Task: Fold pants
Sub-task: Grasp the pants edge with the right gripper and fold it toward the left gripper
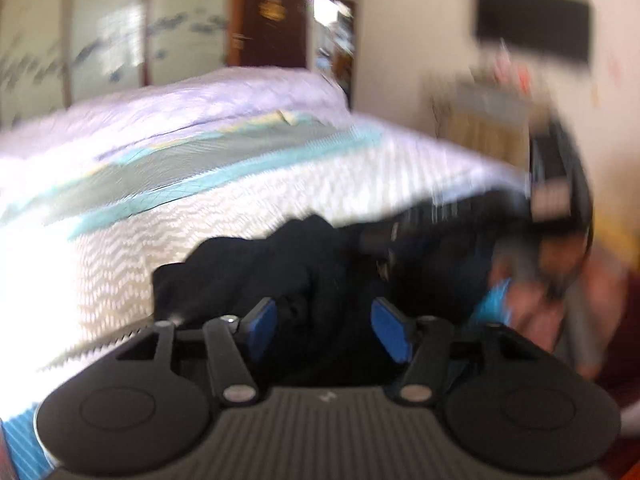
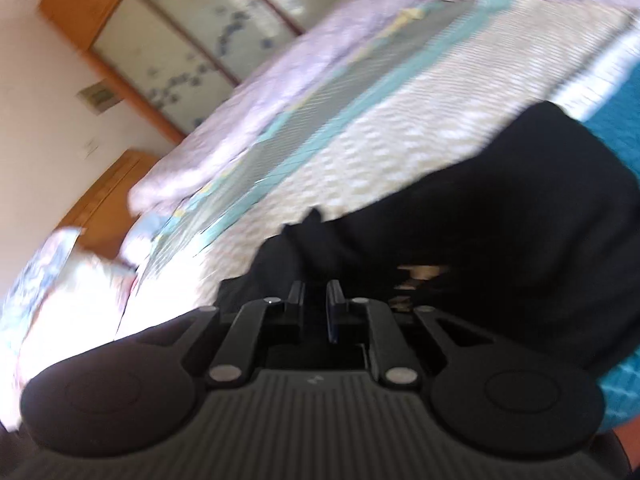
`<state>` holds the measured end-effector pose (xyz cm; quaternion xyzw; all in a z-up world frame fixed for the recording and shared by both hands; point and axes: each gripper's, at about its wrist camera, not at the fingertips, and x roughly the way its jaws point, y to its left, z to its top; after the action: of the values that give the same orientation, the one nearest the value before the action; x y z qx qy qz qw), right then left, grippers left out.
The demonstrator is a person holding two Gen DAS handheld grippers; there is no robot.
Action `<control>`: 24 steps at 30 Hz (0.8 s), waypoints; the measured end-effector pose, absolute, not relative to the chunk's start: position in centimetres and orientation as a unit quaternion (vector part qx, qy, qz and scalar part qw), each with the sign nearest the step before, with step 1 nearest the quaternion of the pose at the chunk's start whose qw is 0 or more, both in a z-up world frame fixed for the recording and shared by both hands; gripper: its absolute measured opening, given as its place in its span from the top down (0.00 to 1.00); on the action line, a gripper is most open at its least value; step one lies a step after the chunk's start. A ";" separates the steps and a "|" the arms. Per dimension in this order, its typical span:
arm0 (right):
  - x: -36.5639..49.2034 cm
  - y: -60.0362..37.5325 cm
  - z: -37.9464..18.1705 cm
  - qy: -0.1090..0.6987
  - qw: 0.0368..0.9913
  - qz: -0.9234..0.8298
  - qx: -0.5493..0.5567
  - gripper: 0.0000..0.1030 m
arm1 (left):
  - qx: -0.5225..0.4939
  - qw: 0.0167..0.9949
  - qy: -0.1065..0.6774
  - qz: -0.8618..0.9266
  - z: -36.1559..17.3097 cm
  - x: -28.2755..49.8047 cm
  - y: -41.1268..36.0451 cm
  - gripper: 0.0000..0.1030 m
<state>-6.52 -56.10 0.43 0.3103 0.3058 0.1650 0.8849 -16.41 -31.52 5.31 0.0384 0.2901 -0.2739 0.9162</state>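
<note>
2 blurred wrist views look across a bed point(image 1: 280, 184) covered by a white zigzag-patterned quilt with teal and grey stripes point(image 2: 400, 128), with a rumpled pale lilac blanket point(image 1: 224, 100) along its far side. Beyond stand a wooden-framed wardrobe with patterned sliding panels point(image 2: 192, 40) and a dark wooden door point(image 1: 272, 12); a black wall screen point(image 1: 532, 24) hangs at the right of the left view. Nothing lies between either tool and the cloth. The black fabric pants point(image 1: 288, 264) lie bunched on the quilt near its close edge. The left gripper point(image 1: 324, 326) has its blue-padded fingers point(image 1: 262, 326) spread apart, dark cloth showing just ahead between them, not pinched. The right gripper point(image 2: 316, 306) has its fingers nearly pressed together on a fold of the pants point(image 2: 500, 216), which drape off to its right.
</note>
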 end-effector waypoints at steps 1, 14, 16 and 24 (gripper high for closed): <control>-6.3 -55.1 0.4 0.310 0.885 0.179 0.299 0.85 | 0.007 0.919 0.294 -0.263 5.6 -15.9 -30.4 0.45; -9.8 -65.7 0.9 0.276 0.884 0.090 0.365 0.72 | -0.010 0.904 0.387 -0.179 1.6 -12.0 -29.4 0.55; -11.4 -69.6 0.9 0.259 0.899 0.018 0.352 0.59 | -0.026 0.908 0.373 -0.188 2.6 -11.4 -29.5 0.55; -12.6 -74.6 -2.8 0.274 0.868 -0.035 0.412 0.42 | -0.081 0.883 0.384 -0.257 3.6 -4.3 -35.4 0.57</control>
<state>-12.59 -74.56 -2.80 0.4122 0.2736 -0.0346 0.8683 -4.25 -35.36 3.64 -0.0807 0.3836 -0.2574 0.8832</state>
